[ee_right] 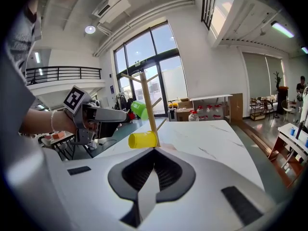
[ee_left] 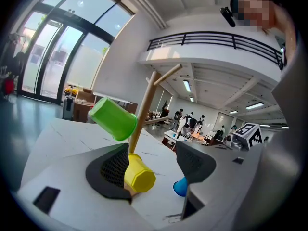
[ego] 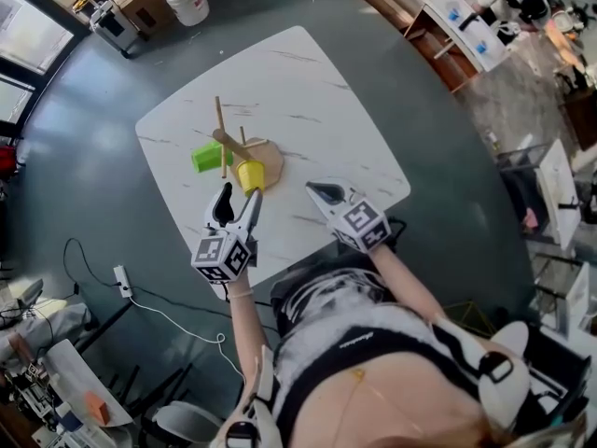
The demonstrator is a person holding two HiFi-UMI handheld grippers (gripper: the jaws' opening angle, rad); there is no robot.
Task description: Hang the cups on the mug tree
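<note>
My left hand-held gripper [ee_left: 153, 153] had its jaws well apart and gripped nothing. My right hand-held gripper [ee_right: 154, 158] had its jaws pressed together, with nothing between them. Both hovered over the near edge of the white marbled bench [ego: 308, 91], the right one beside the left and pointing the same way.

Just ahead of the left hand-held gripper's tips lay the yellow cup [ee_left: 139, 174]. It was on its side, with its bottom towards that hand-held gripper, and sat in front of the left jaw's pad rather than squarely between the two. It was against the foot of the mug tree [ee_left: 144, 107] – whether on a low peg or resting on the wooden base, I could not tell. From the right hand-held gripper, the same cup showed straight ahead and a little left of the closed tips.

A small blue object [ee_left: 180, 187] peeped out behind the left hand-held gripper's right jaw, on the bench, mostly hidden.

Beyond the yellow cup and higher, the green cup [ee_left: 113, 118] hung tilted on a peg – to the left of the stem from the left hand-held gripper's side. The stem leaned, and bare pegs stuck out above it.

Far past the bench's other edge, a clear bottle [ego: 189, 0] stood on the dark floor [ego: 84, 138].
</note>
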